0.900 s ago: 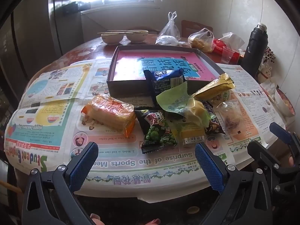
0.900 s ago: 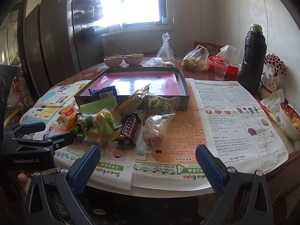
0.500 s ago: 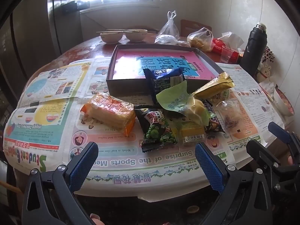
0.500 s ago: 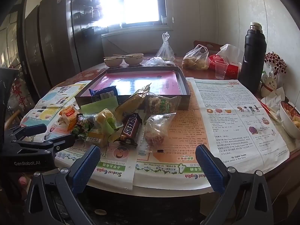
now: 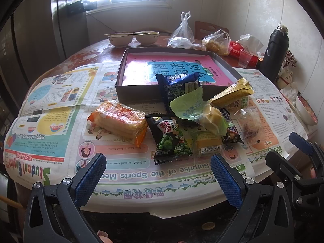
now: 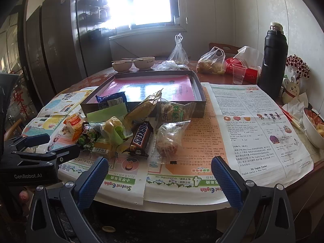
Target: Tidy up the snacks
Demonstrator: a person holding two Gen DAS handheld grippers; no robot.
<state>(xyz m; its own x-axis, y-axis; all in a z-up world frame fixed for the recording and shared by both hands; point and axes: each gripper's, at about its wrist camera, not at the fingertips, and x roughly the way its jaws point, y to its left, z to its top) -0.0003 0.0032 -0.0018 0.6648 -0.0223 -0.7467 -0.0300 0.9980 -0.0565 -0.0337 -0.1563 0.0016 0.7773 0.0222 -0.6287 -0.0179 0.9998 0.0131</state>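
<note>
Left wrist view has the left tongs (image 5: 158, 174) spread wide at the near edge of the surface (image 5: 85, 52). Right tongs (image 6: 160, 179) gape too, empty. Snacks (image 5: 182, 119) lie heaped before the dark tray (image 5: 139, 93), several wrappers half buried, labels unreadable.

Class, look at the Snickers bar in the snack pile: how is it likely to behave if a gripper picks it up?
The Snickers bar looks like a firm block, so it will probably stay stiff rather than flop. Its glossy wrapper may be slippery. It lies partly under the yellow-green packet, so lifting it might disturb that neighbour.
</note>
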